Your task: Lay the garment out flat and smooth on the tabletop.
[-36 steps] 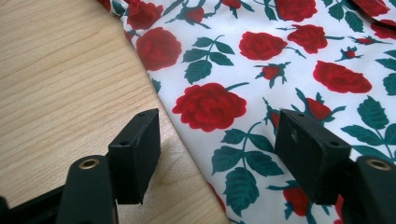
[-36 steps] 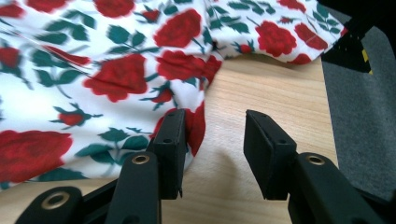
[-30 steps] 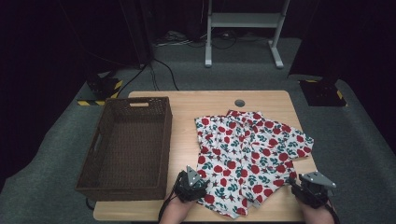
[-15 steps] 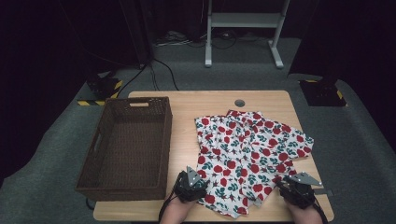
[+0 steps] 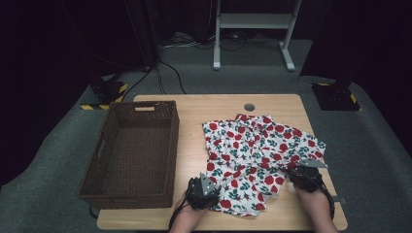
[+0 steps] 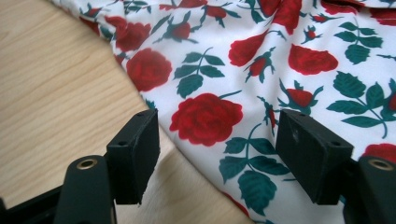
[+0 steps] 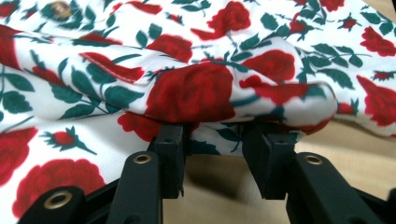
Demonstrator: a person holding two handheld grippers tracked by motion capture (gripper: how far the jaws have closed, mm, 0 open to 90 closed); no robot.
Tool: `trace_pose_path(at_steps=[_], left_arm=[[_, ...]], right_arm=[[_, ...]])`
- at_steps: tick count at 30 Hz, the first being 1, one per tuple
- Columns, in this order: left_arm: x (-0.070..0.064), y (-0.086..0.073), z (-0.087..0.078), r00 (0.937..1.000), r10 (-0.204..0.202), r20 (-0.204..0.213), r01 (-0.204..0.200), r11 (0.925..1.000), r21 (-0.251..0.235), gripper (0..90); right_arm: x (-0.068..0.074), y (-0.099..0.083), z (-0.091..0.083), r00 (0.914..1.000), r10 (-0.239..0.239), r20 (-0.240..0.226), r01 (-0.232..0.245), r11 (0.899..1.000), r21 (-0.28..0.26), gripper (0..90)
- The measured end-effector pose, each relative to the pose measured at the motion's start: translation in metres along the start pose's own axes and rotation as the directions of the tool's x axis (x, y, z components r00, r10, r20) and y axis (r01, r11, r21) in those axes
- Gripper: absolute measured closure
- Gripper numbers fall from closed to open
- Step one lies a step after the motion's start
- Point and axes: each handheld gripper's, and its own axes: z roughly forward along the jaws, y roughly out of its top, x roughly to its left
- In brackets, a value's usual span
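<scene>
The left gripper [image 5: 204,189] sits at the near edge of the table [image 5: 194,116], its jaws spread wide with nothing caught between them; in the left gripper view [image 6: 215,154] one jaw stands over bare wood and the other over the cloth, so the hem of the rose-print shirt [image 5: 257,145] runs between them. The right gripper [image 5: 303,175] is at the shirt's near right corner, and in the right gripper view [image 7: 215,154] its jaws stand partly open under a raised fold of the fabric [image 7: 201,88], with cloth hanging into the gap but not pinched. The shirt lies spread and rumpled on the right half of the table, its long axis running diagonally from the near left corner by the left gripper toward the far right. A dark wicker basket [image 5: 104,174] stands on the table's left half, apart from the shirt.
</scene>
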Motion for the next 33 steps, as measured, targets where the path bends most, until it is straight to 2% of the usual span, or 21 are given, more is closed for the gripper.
trace_pose_path(at_steps=[5, 7, 9, 12, 16, 22, 25, 29, 33], left_arm=[[-0.008, 0.008, 0.008, 0.9999, 0.011, -0.013, -0.011, 0.9999, -0.004, 31.3], [-0.011, 0.008, 0.007, 0.9995, 0.025, -0.021, -0.025, 0.9996, -0.008, 32.0], [-0.012, 0.008, 0.007, 0.9996, 0.021, -0.02, -0.021, 0.9997, -0.007, 32.1], [-0.013, 0.007, 0.005, 0.9996, 0.019, -0.023, -0.019, 0.9998, -0.007, 32.5], [-0.014, 0.005, 0.004, 0.9995, 0.017, -0.027, -0.018, 0.9998, -0.01, 33.1], [-0.013, 0.004, 0.002, 0.9996, 0.013, -0.025, -0.013, 0.9999, -0.009, 34.3], [-0.013, 0.004, 0.002, 0.9995, 0.014, -0.029, -0.014, 0.9999, -0.009, 34.4], [-0.012, 0.003, 0.001, 0.9991, 0.012, -0.041, -0.013, 0.9998, -0.014, 35.3], [-0.007, 0.0, -0.003, 0.9988, 0.009, -0.048, -0.011, 0.9991, -0.04, 36.6]], right_arm=[[-0.007, 0.009, 0.01, 0.9999, 0.008, 0.015, -0.008, 1.0, 0.0, 64.3], [-0.009, 0.009, 0.01, 0.9999, 0.015, 0.003, -0.015, 1.0, 0.002, 71.2], [-0.007, 0.008, 0.008, 1.0, -0.006, 0.007, 0.006, 1.0, 0.012, 83.0], [-0.004, 0.002, 0.001, 0.9999, -0.011, -0.005, 0.011, 1.0, 0.006, 86.3], [0.0, -0.013, -0.02, 0.9999, 0.004, -0.01, -0.005, 0.999, -0.04, 86.7], [0.005, -0.035, -0.063, 0.9999, -0.005, -0.012, 0.004, 0.994, -0.112, 86.7], [0.006, -0.038, -0.08, 0.9998, -0.008, -0.019, 0.005, 0.99, -0.143, 86.6], [0.012, -0.027, -0.097, 0.9989, -0.045, -0.016, 0.041, 0.982, -0.185, 86.7], [0.016, -0.002, -0.093, 0.9978, -0.066, -0.012, 0.062, 0.977, -0.206, 86.6]])
